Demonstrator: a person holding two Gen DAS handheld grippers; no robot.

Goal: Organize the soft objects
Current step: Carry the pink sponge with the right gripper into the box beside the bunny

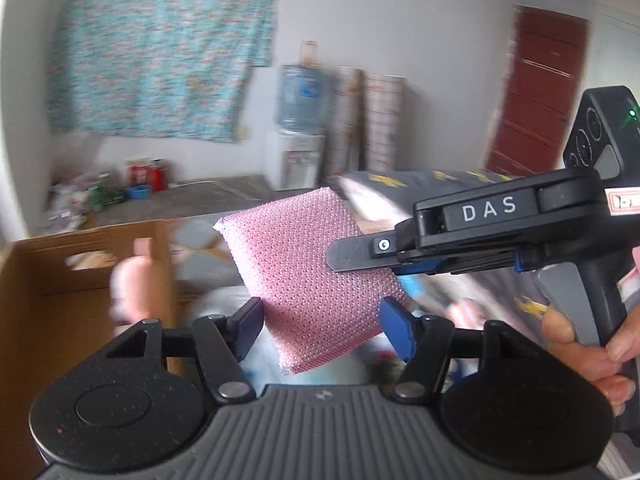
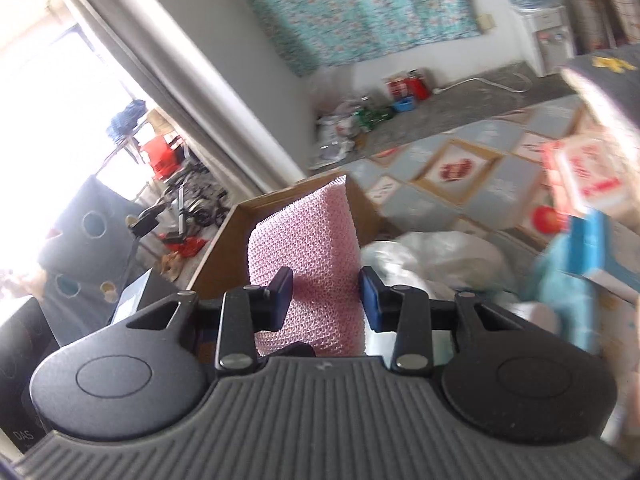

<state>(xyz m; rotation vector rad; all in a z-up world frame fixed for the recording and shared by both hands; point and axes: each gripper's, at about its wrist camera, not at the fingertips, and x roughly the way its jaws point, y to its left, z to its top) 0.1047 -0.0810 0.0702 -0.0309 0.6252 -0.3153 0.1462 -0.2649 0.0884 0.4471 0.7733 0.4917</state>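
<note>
A pink mesh sponge point(image 1: 308, 276) hangs in the air in front of the left wrist camera. My right gripper point(image 1: 362, 254) comes in from the right and is shut on its right edge. My left gripper point(image 1: 324, 328) is open, its fingers either side of the sponge's lower end, with gaps showing. In the right wrist view the same sponge point(image 2: 308, 248) sits squeezed between the right gripper's point(image 2: 326, 300) blue pads point(image 2: 372, 300). A cardboard box point(image 1: 52, 292) stands at the left, below and behind the sponge; it also shows in the right wrist view point(image 2: 224, 248).
A pink soft thing point(image 1: 132, 280) blurs over the box's edge. A white plastic bag point(image 2: 432, 256), a light blue cloth point(image 2: 568, 280) and cartons point(image 2: 588, 176) lie on the patterned mat point(image 2: 472, 184). A dark cushion point(image 1: 424, 184) lies at the right. A water dispenser point(image 1: 300, 136) stands by the wall.
</note>
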